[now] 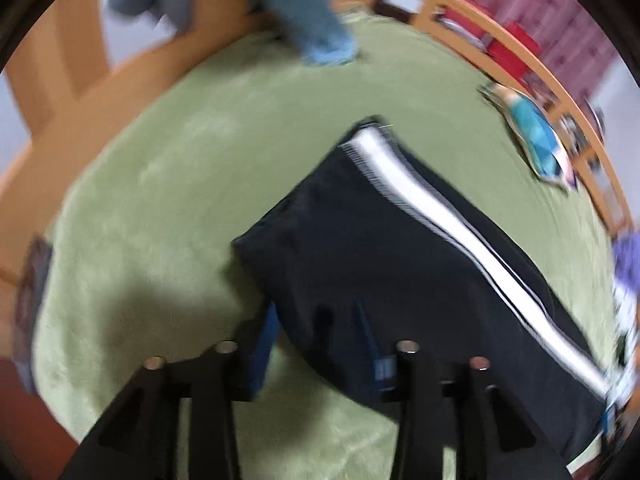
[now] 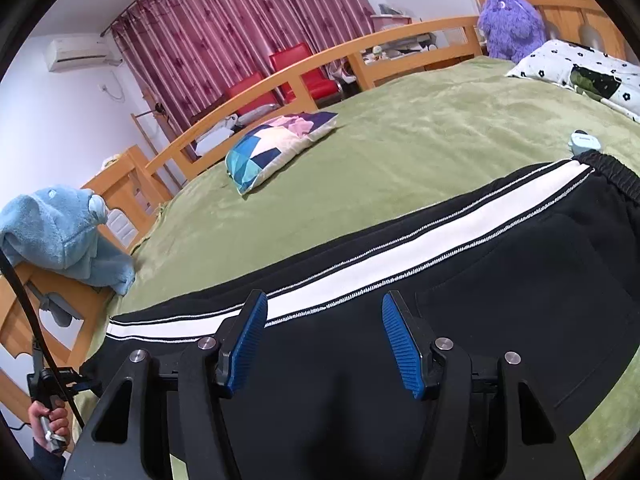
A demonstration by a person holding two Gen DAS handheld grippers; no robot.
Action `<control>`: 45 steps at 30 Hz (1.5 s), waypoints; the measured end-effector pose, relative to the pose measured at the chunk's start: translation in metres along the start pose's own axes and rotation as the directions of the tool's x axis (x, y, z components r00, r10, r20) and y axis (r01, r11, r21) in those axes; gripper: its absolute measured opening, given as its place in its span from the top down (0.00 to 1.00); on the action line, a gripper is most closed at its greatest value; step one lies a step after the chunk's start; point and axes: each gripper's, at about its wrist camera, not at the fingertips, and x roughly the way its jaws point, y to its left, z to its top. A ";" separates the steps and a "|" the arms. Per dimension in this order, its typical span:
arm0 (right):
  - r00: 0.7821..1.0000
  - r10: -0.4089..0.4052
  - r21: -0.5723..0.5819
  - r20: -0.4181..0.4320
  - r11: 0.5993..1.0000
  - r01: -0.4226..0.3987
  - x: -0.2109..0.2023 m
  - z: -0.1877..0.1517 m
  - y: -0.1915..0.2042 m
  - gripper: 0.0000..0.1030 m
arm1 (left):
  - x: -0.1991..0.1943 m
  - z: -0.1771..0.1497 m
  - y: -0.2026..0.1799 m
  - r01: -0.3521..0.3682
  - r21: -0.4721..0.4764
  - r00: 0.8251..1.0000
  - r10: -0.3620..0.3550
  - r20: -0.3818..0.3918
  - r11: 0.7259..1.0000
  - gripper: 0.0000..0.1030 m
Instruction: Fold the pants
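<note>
- Black track pants with a white side stripe (image 2: 400, 264) spread lengthwise on the green fleece bedspread (image 2: 400, 140), elastic waistband at the far right in the right wrist view, leg ends toward the left.
- Legs apparently stacked one on the other already, judging by the single stripe on top; no crosswise fold showing yet.
- Right gripper (image 2: 324, 344) poised over the mid-section, blue ribbed pads (image 2: 400, 344) spread wide with only cloth below them, nothing grasped.
- Left gripper (image 1: 320, 352) at the hem end, picture heavily blurred; dark cloth draped between and over the blue pads, fingers set apart, so grip on the cloth impossible to judge.
- Seen from the right wrist camera, left tool at the far left edge, held in a hand (image 2: 48, 420) by the leg ends.
- Likely remaining: hem end brought over toward the waistband, then a further fold and smoothing.
- Patchwork cushion (image 2: 276, 148) and purple plush toy (image 2: 512, 24) well apart from the pants, out of the folding path.
</note>
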 end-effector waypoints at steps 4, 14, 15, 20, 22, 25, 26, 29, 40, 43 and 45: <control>1.000 0.014 0.014 -0.013 1.000 -0.014 0.002 0.001 -0.002 0.42 | -0.024 0.003 -0.028 0.039 0.085 0.996 -0.045 0.071 0.996 0.58; 1.000 -0.013 -0.007 -0.018 1.000 0.013 0.006 0.000 0.000 0.42 | 0.019 0.070 -0.069 0.048 0.160 0.993 -0.064 0.095 0.986 0.57; 1.000 -0.018 -0.009 -0.017 1.000 0.017 0.006 0.000 0.000 0.42 | 0.029 0.078 -0.066 0.039 0.148 0.994 -0.054 0.096 0.988 0.57; 0.999 -0.036 -0.015 -0.025 0.999 0.035 0.013 0.001 0.002 0.42 | 0.069 0.103 -0.057 -0.006 0.158 0.997 -0.007 0.082 0.987 0.57; 0.999 -0.042 -0.025 -0.032 0.999 0.041 0.016 0.001 0.004 0.42 | 0.088 0.115 -0.056 -0.047 0.166 0.996 0.034 0.080 0.985 0.57; 0.997 -0.063 -0.044 -0.051 0.997 0.061 0.024 -0.001 0.007 0.42 | 0.115 0.125 -0.062 -0.053 0.197 0.998 0.047 0.033 0.979 0.57; 0.996 -0.062 -0.044 -0.062 0.997 0.059 0.027 -0.002 0.007 0.42 | 0.123 0.124 -0.066 -0.053 0.211 0.999 0.051 0.018 0.976 0.58; 0.995 -0.070 -0.046 -0.077 0.997 0.066 0.031 -0.004 0.007 0.42 | 0.113 0.122 -0.079 -0.047 0.277 0.997 0.027 0.076 0.960 0.82; 0.994 -0.079 -0.073 -0.077 0.995 0.074 0.032 -0.007 0.013 0.42 | 0.107 0.145 -0.048 -0.058 0.130 0.992 0.043 0.115 0.990 0.77; 0.992 -0.095 -0.097 -0.081 0.991 0.087 0.034 -0.009 0.017 0.42 | 0.108 0.131 -0.057 -0.118 0.160 0.987 0.098 0.125 0.980 0.61; 0.988 -0.120 -0.108 -0.100 0.988 0.109 0.039 -0.011 0.018 0.42 | 0.095 0.122 -0.060 -0.106 0.168 0.988 0.085 0.127 0.980 0.46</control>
